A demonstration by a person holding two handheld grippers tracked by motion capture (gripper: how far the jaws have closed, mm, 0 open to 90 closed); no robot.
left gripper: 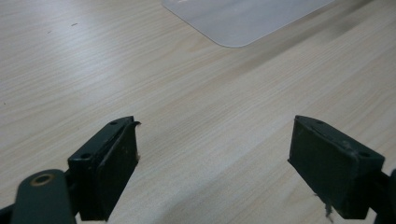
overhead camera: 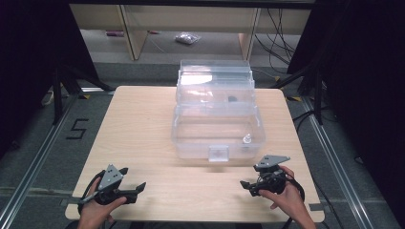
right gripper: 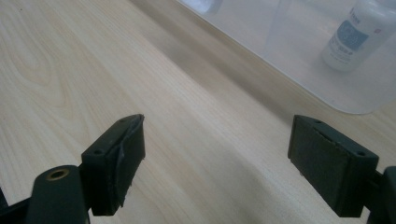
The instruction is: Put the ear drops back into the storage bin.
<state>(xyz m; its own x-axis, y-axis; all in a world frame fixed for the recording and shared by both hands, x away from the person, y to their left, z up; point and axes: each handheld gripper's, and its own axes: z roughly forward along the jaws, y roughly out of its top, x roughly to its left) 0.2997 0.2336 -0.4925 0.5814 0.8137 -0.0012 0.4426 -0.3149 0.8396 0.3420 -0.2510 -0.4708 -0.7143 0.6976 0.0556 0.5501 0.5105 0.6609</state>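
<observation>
A: At the near left of the table (overhead camera: pixel 138 124), what is the left gripper (overhead camera: pixel 136 190) doing?
B: Jaws spread, holding nothing. The clear box (overhead camera: pixel 217 129) sits centre-far, a small bottle (right gripper: pixel 353 37) inside. Near right, the right gripper (overhead camera: pixel 246 185) gapes too.

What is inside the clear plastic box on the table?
In the clear box, a small white bottle stands near its front right corner. A dark item sits in the upper tray, too small to identify.
</observation>
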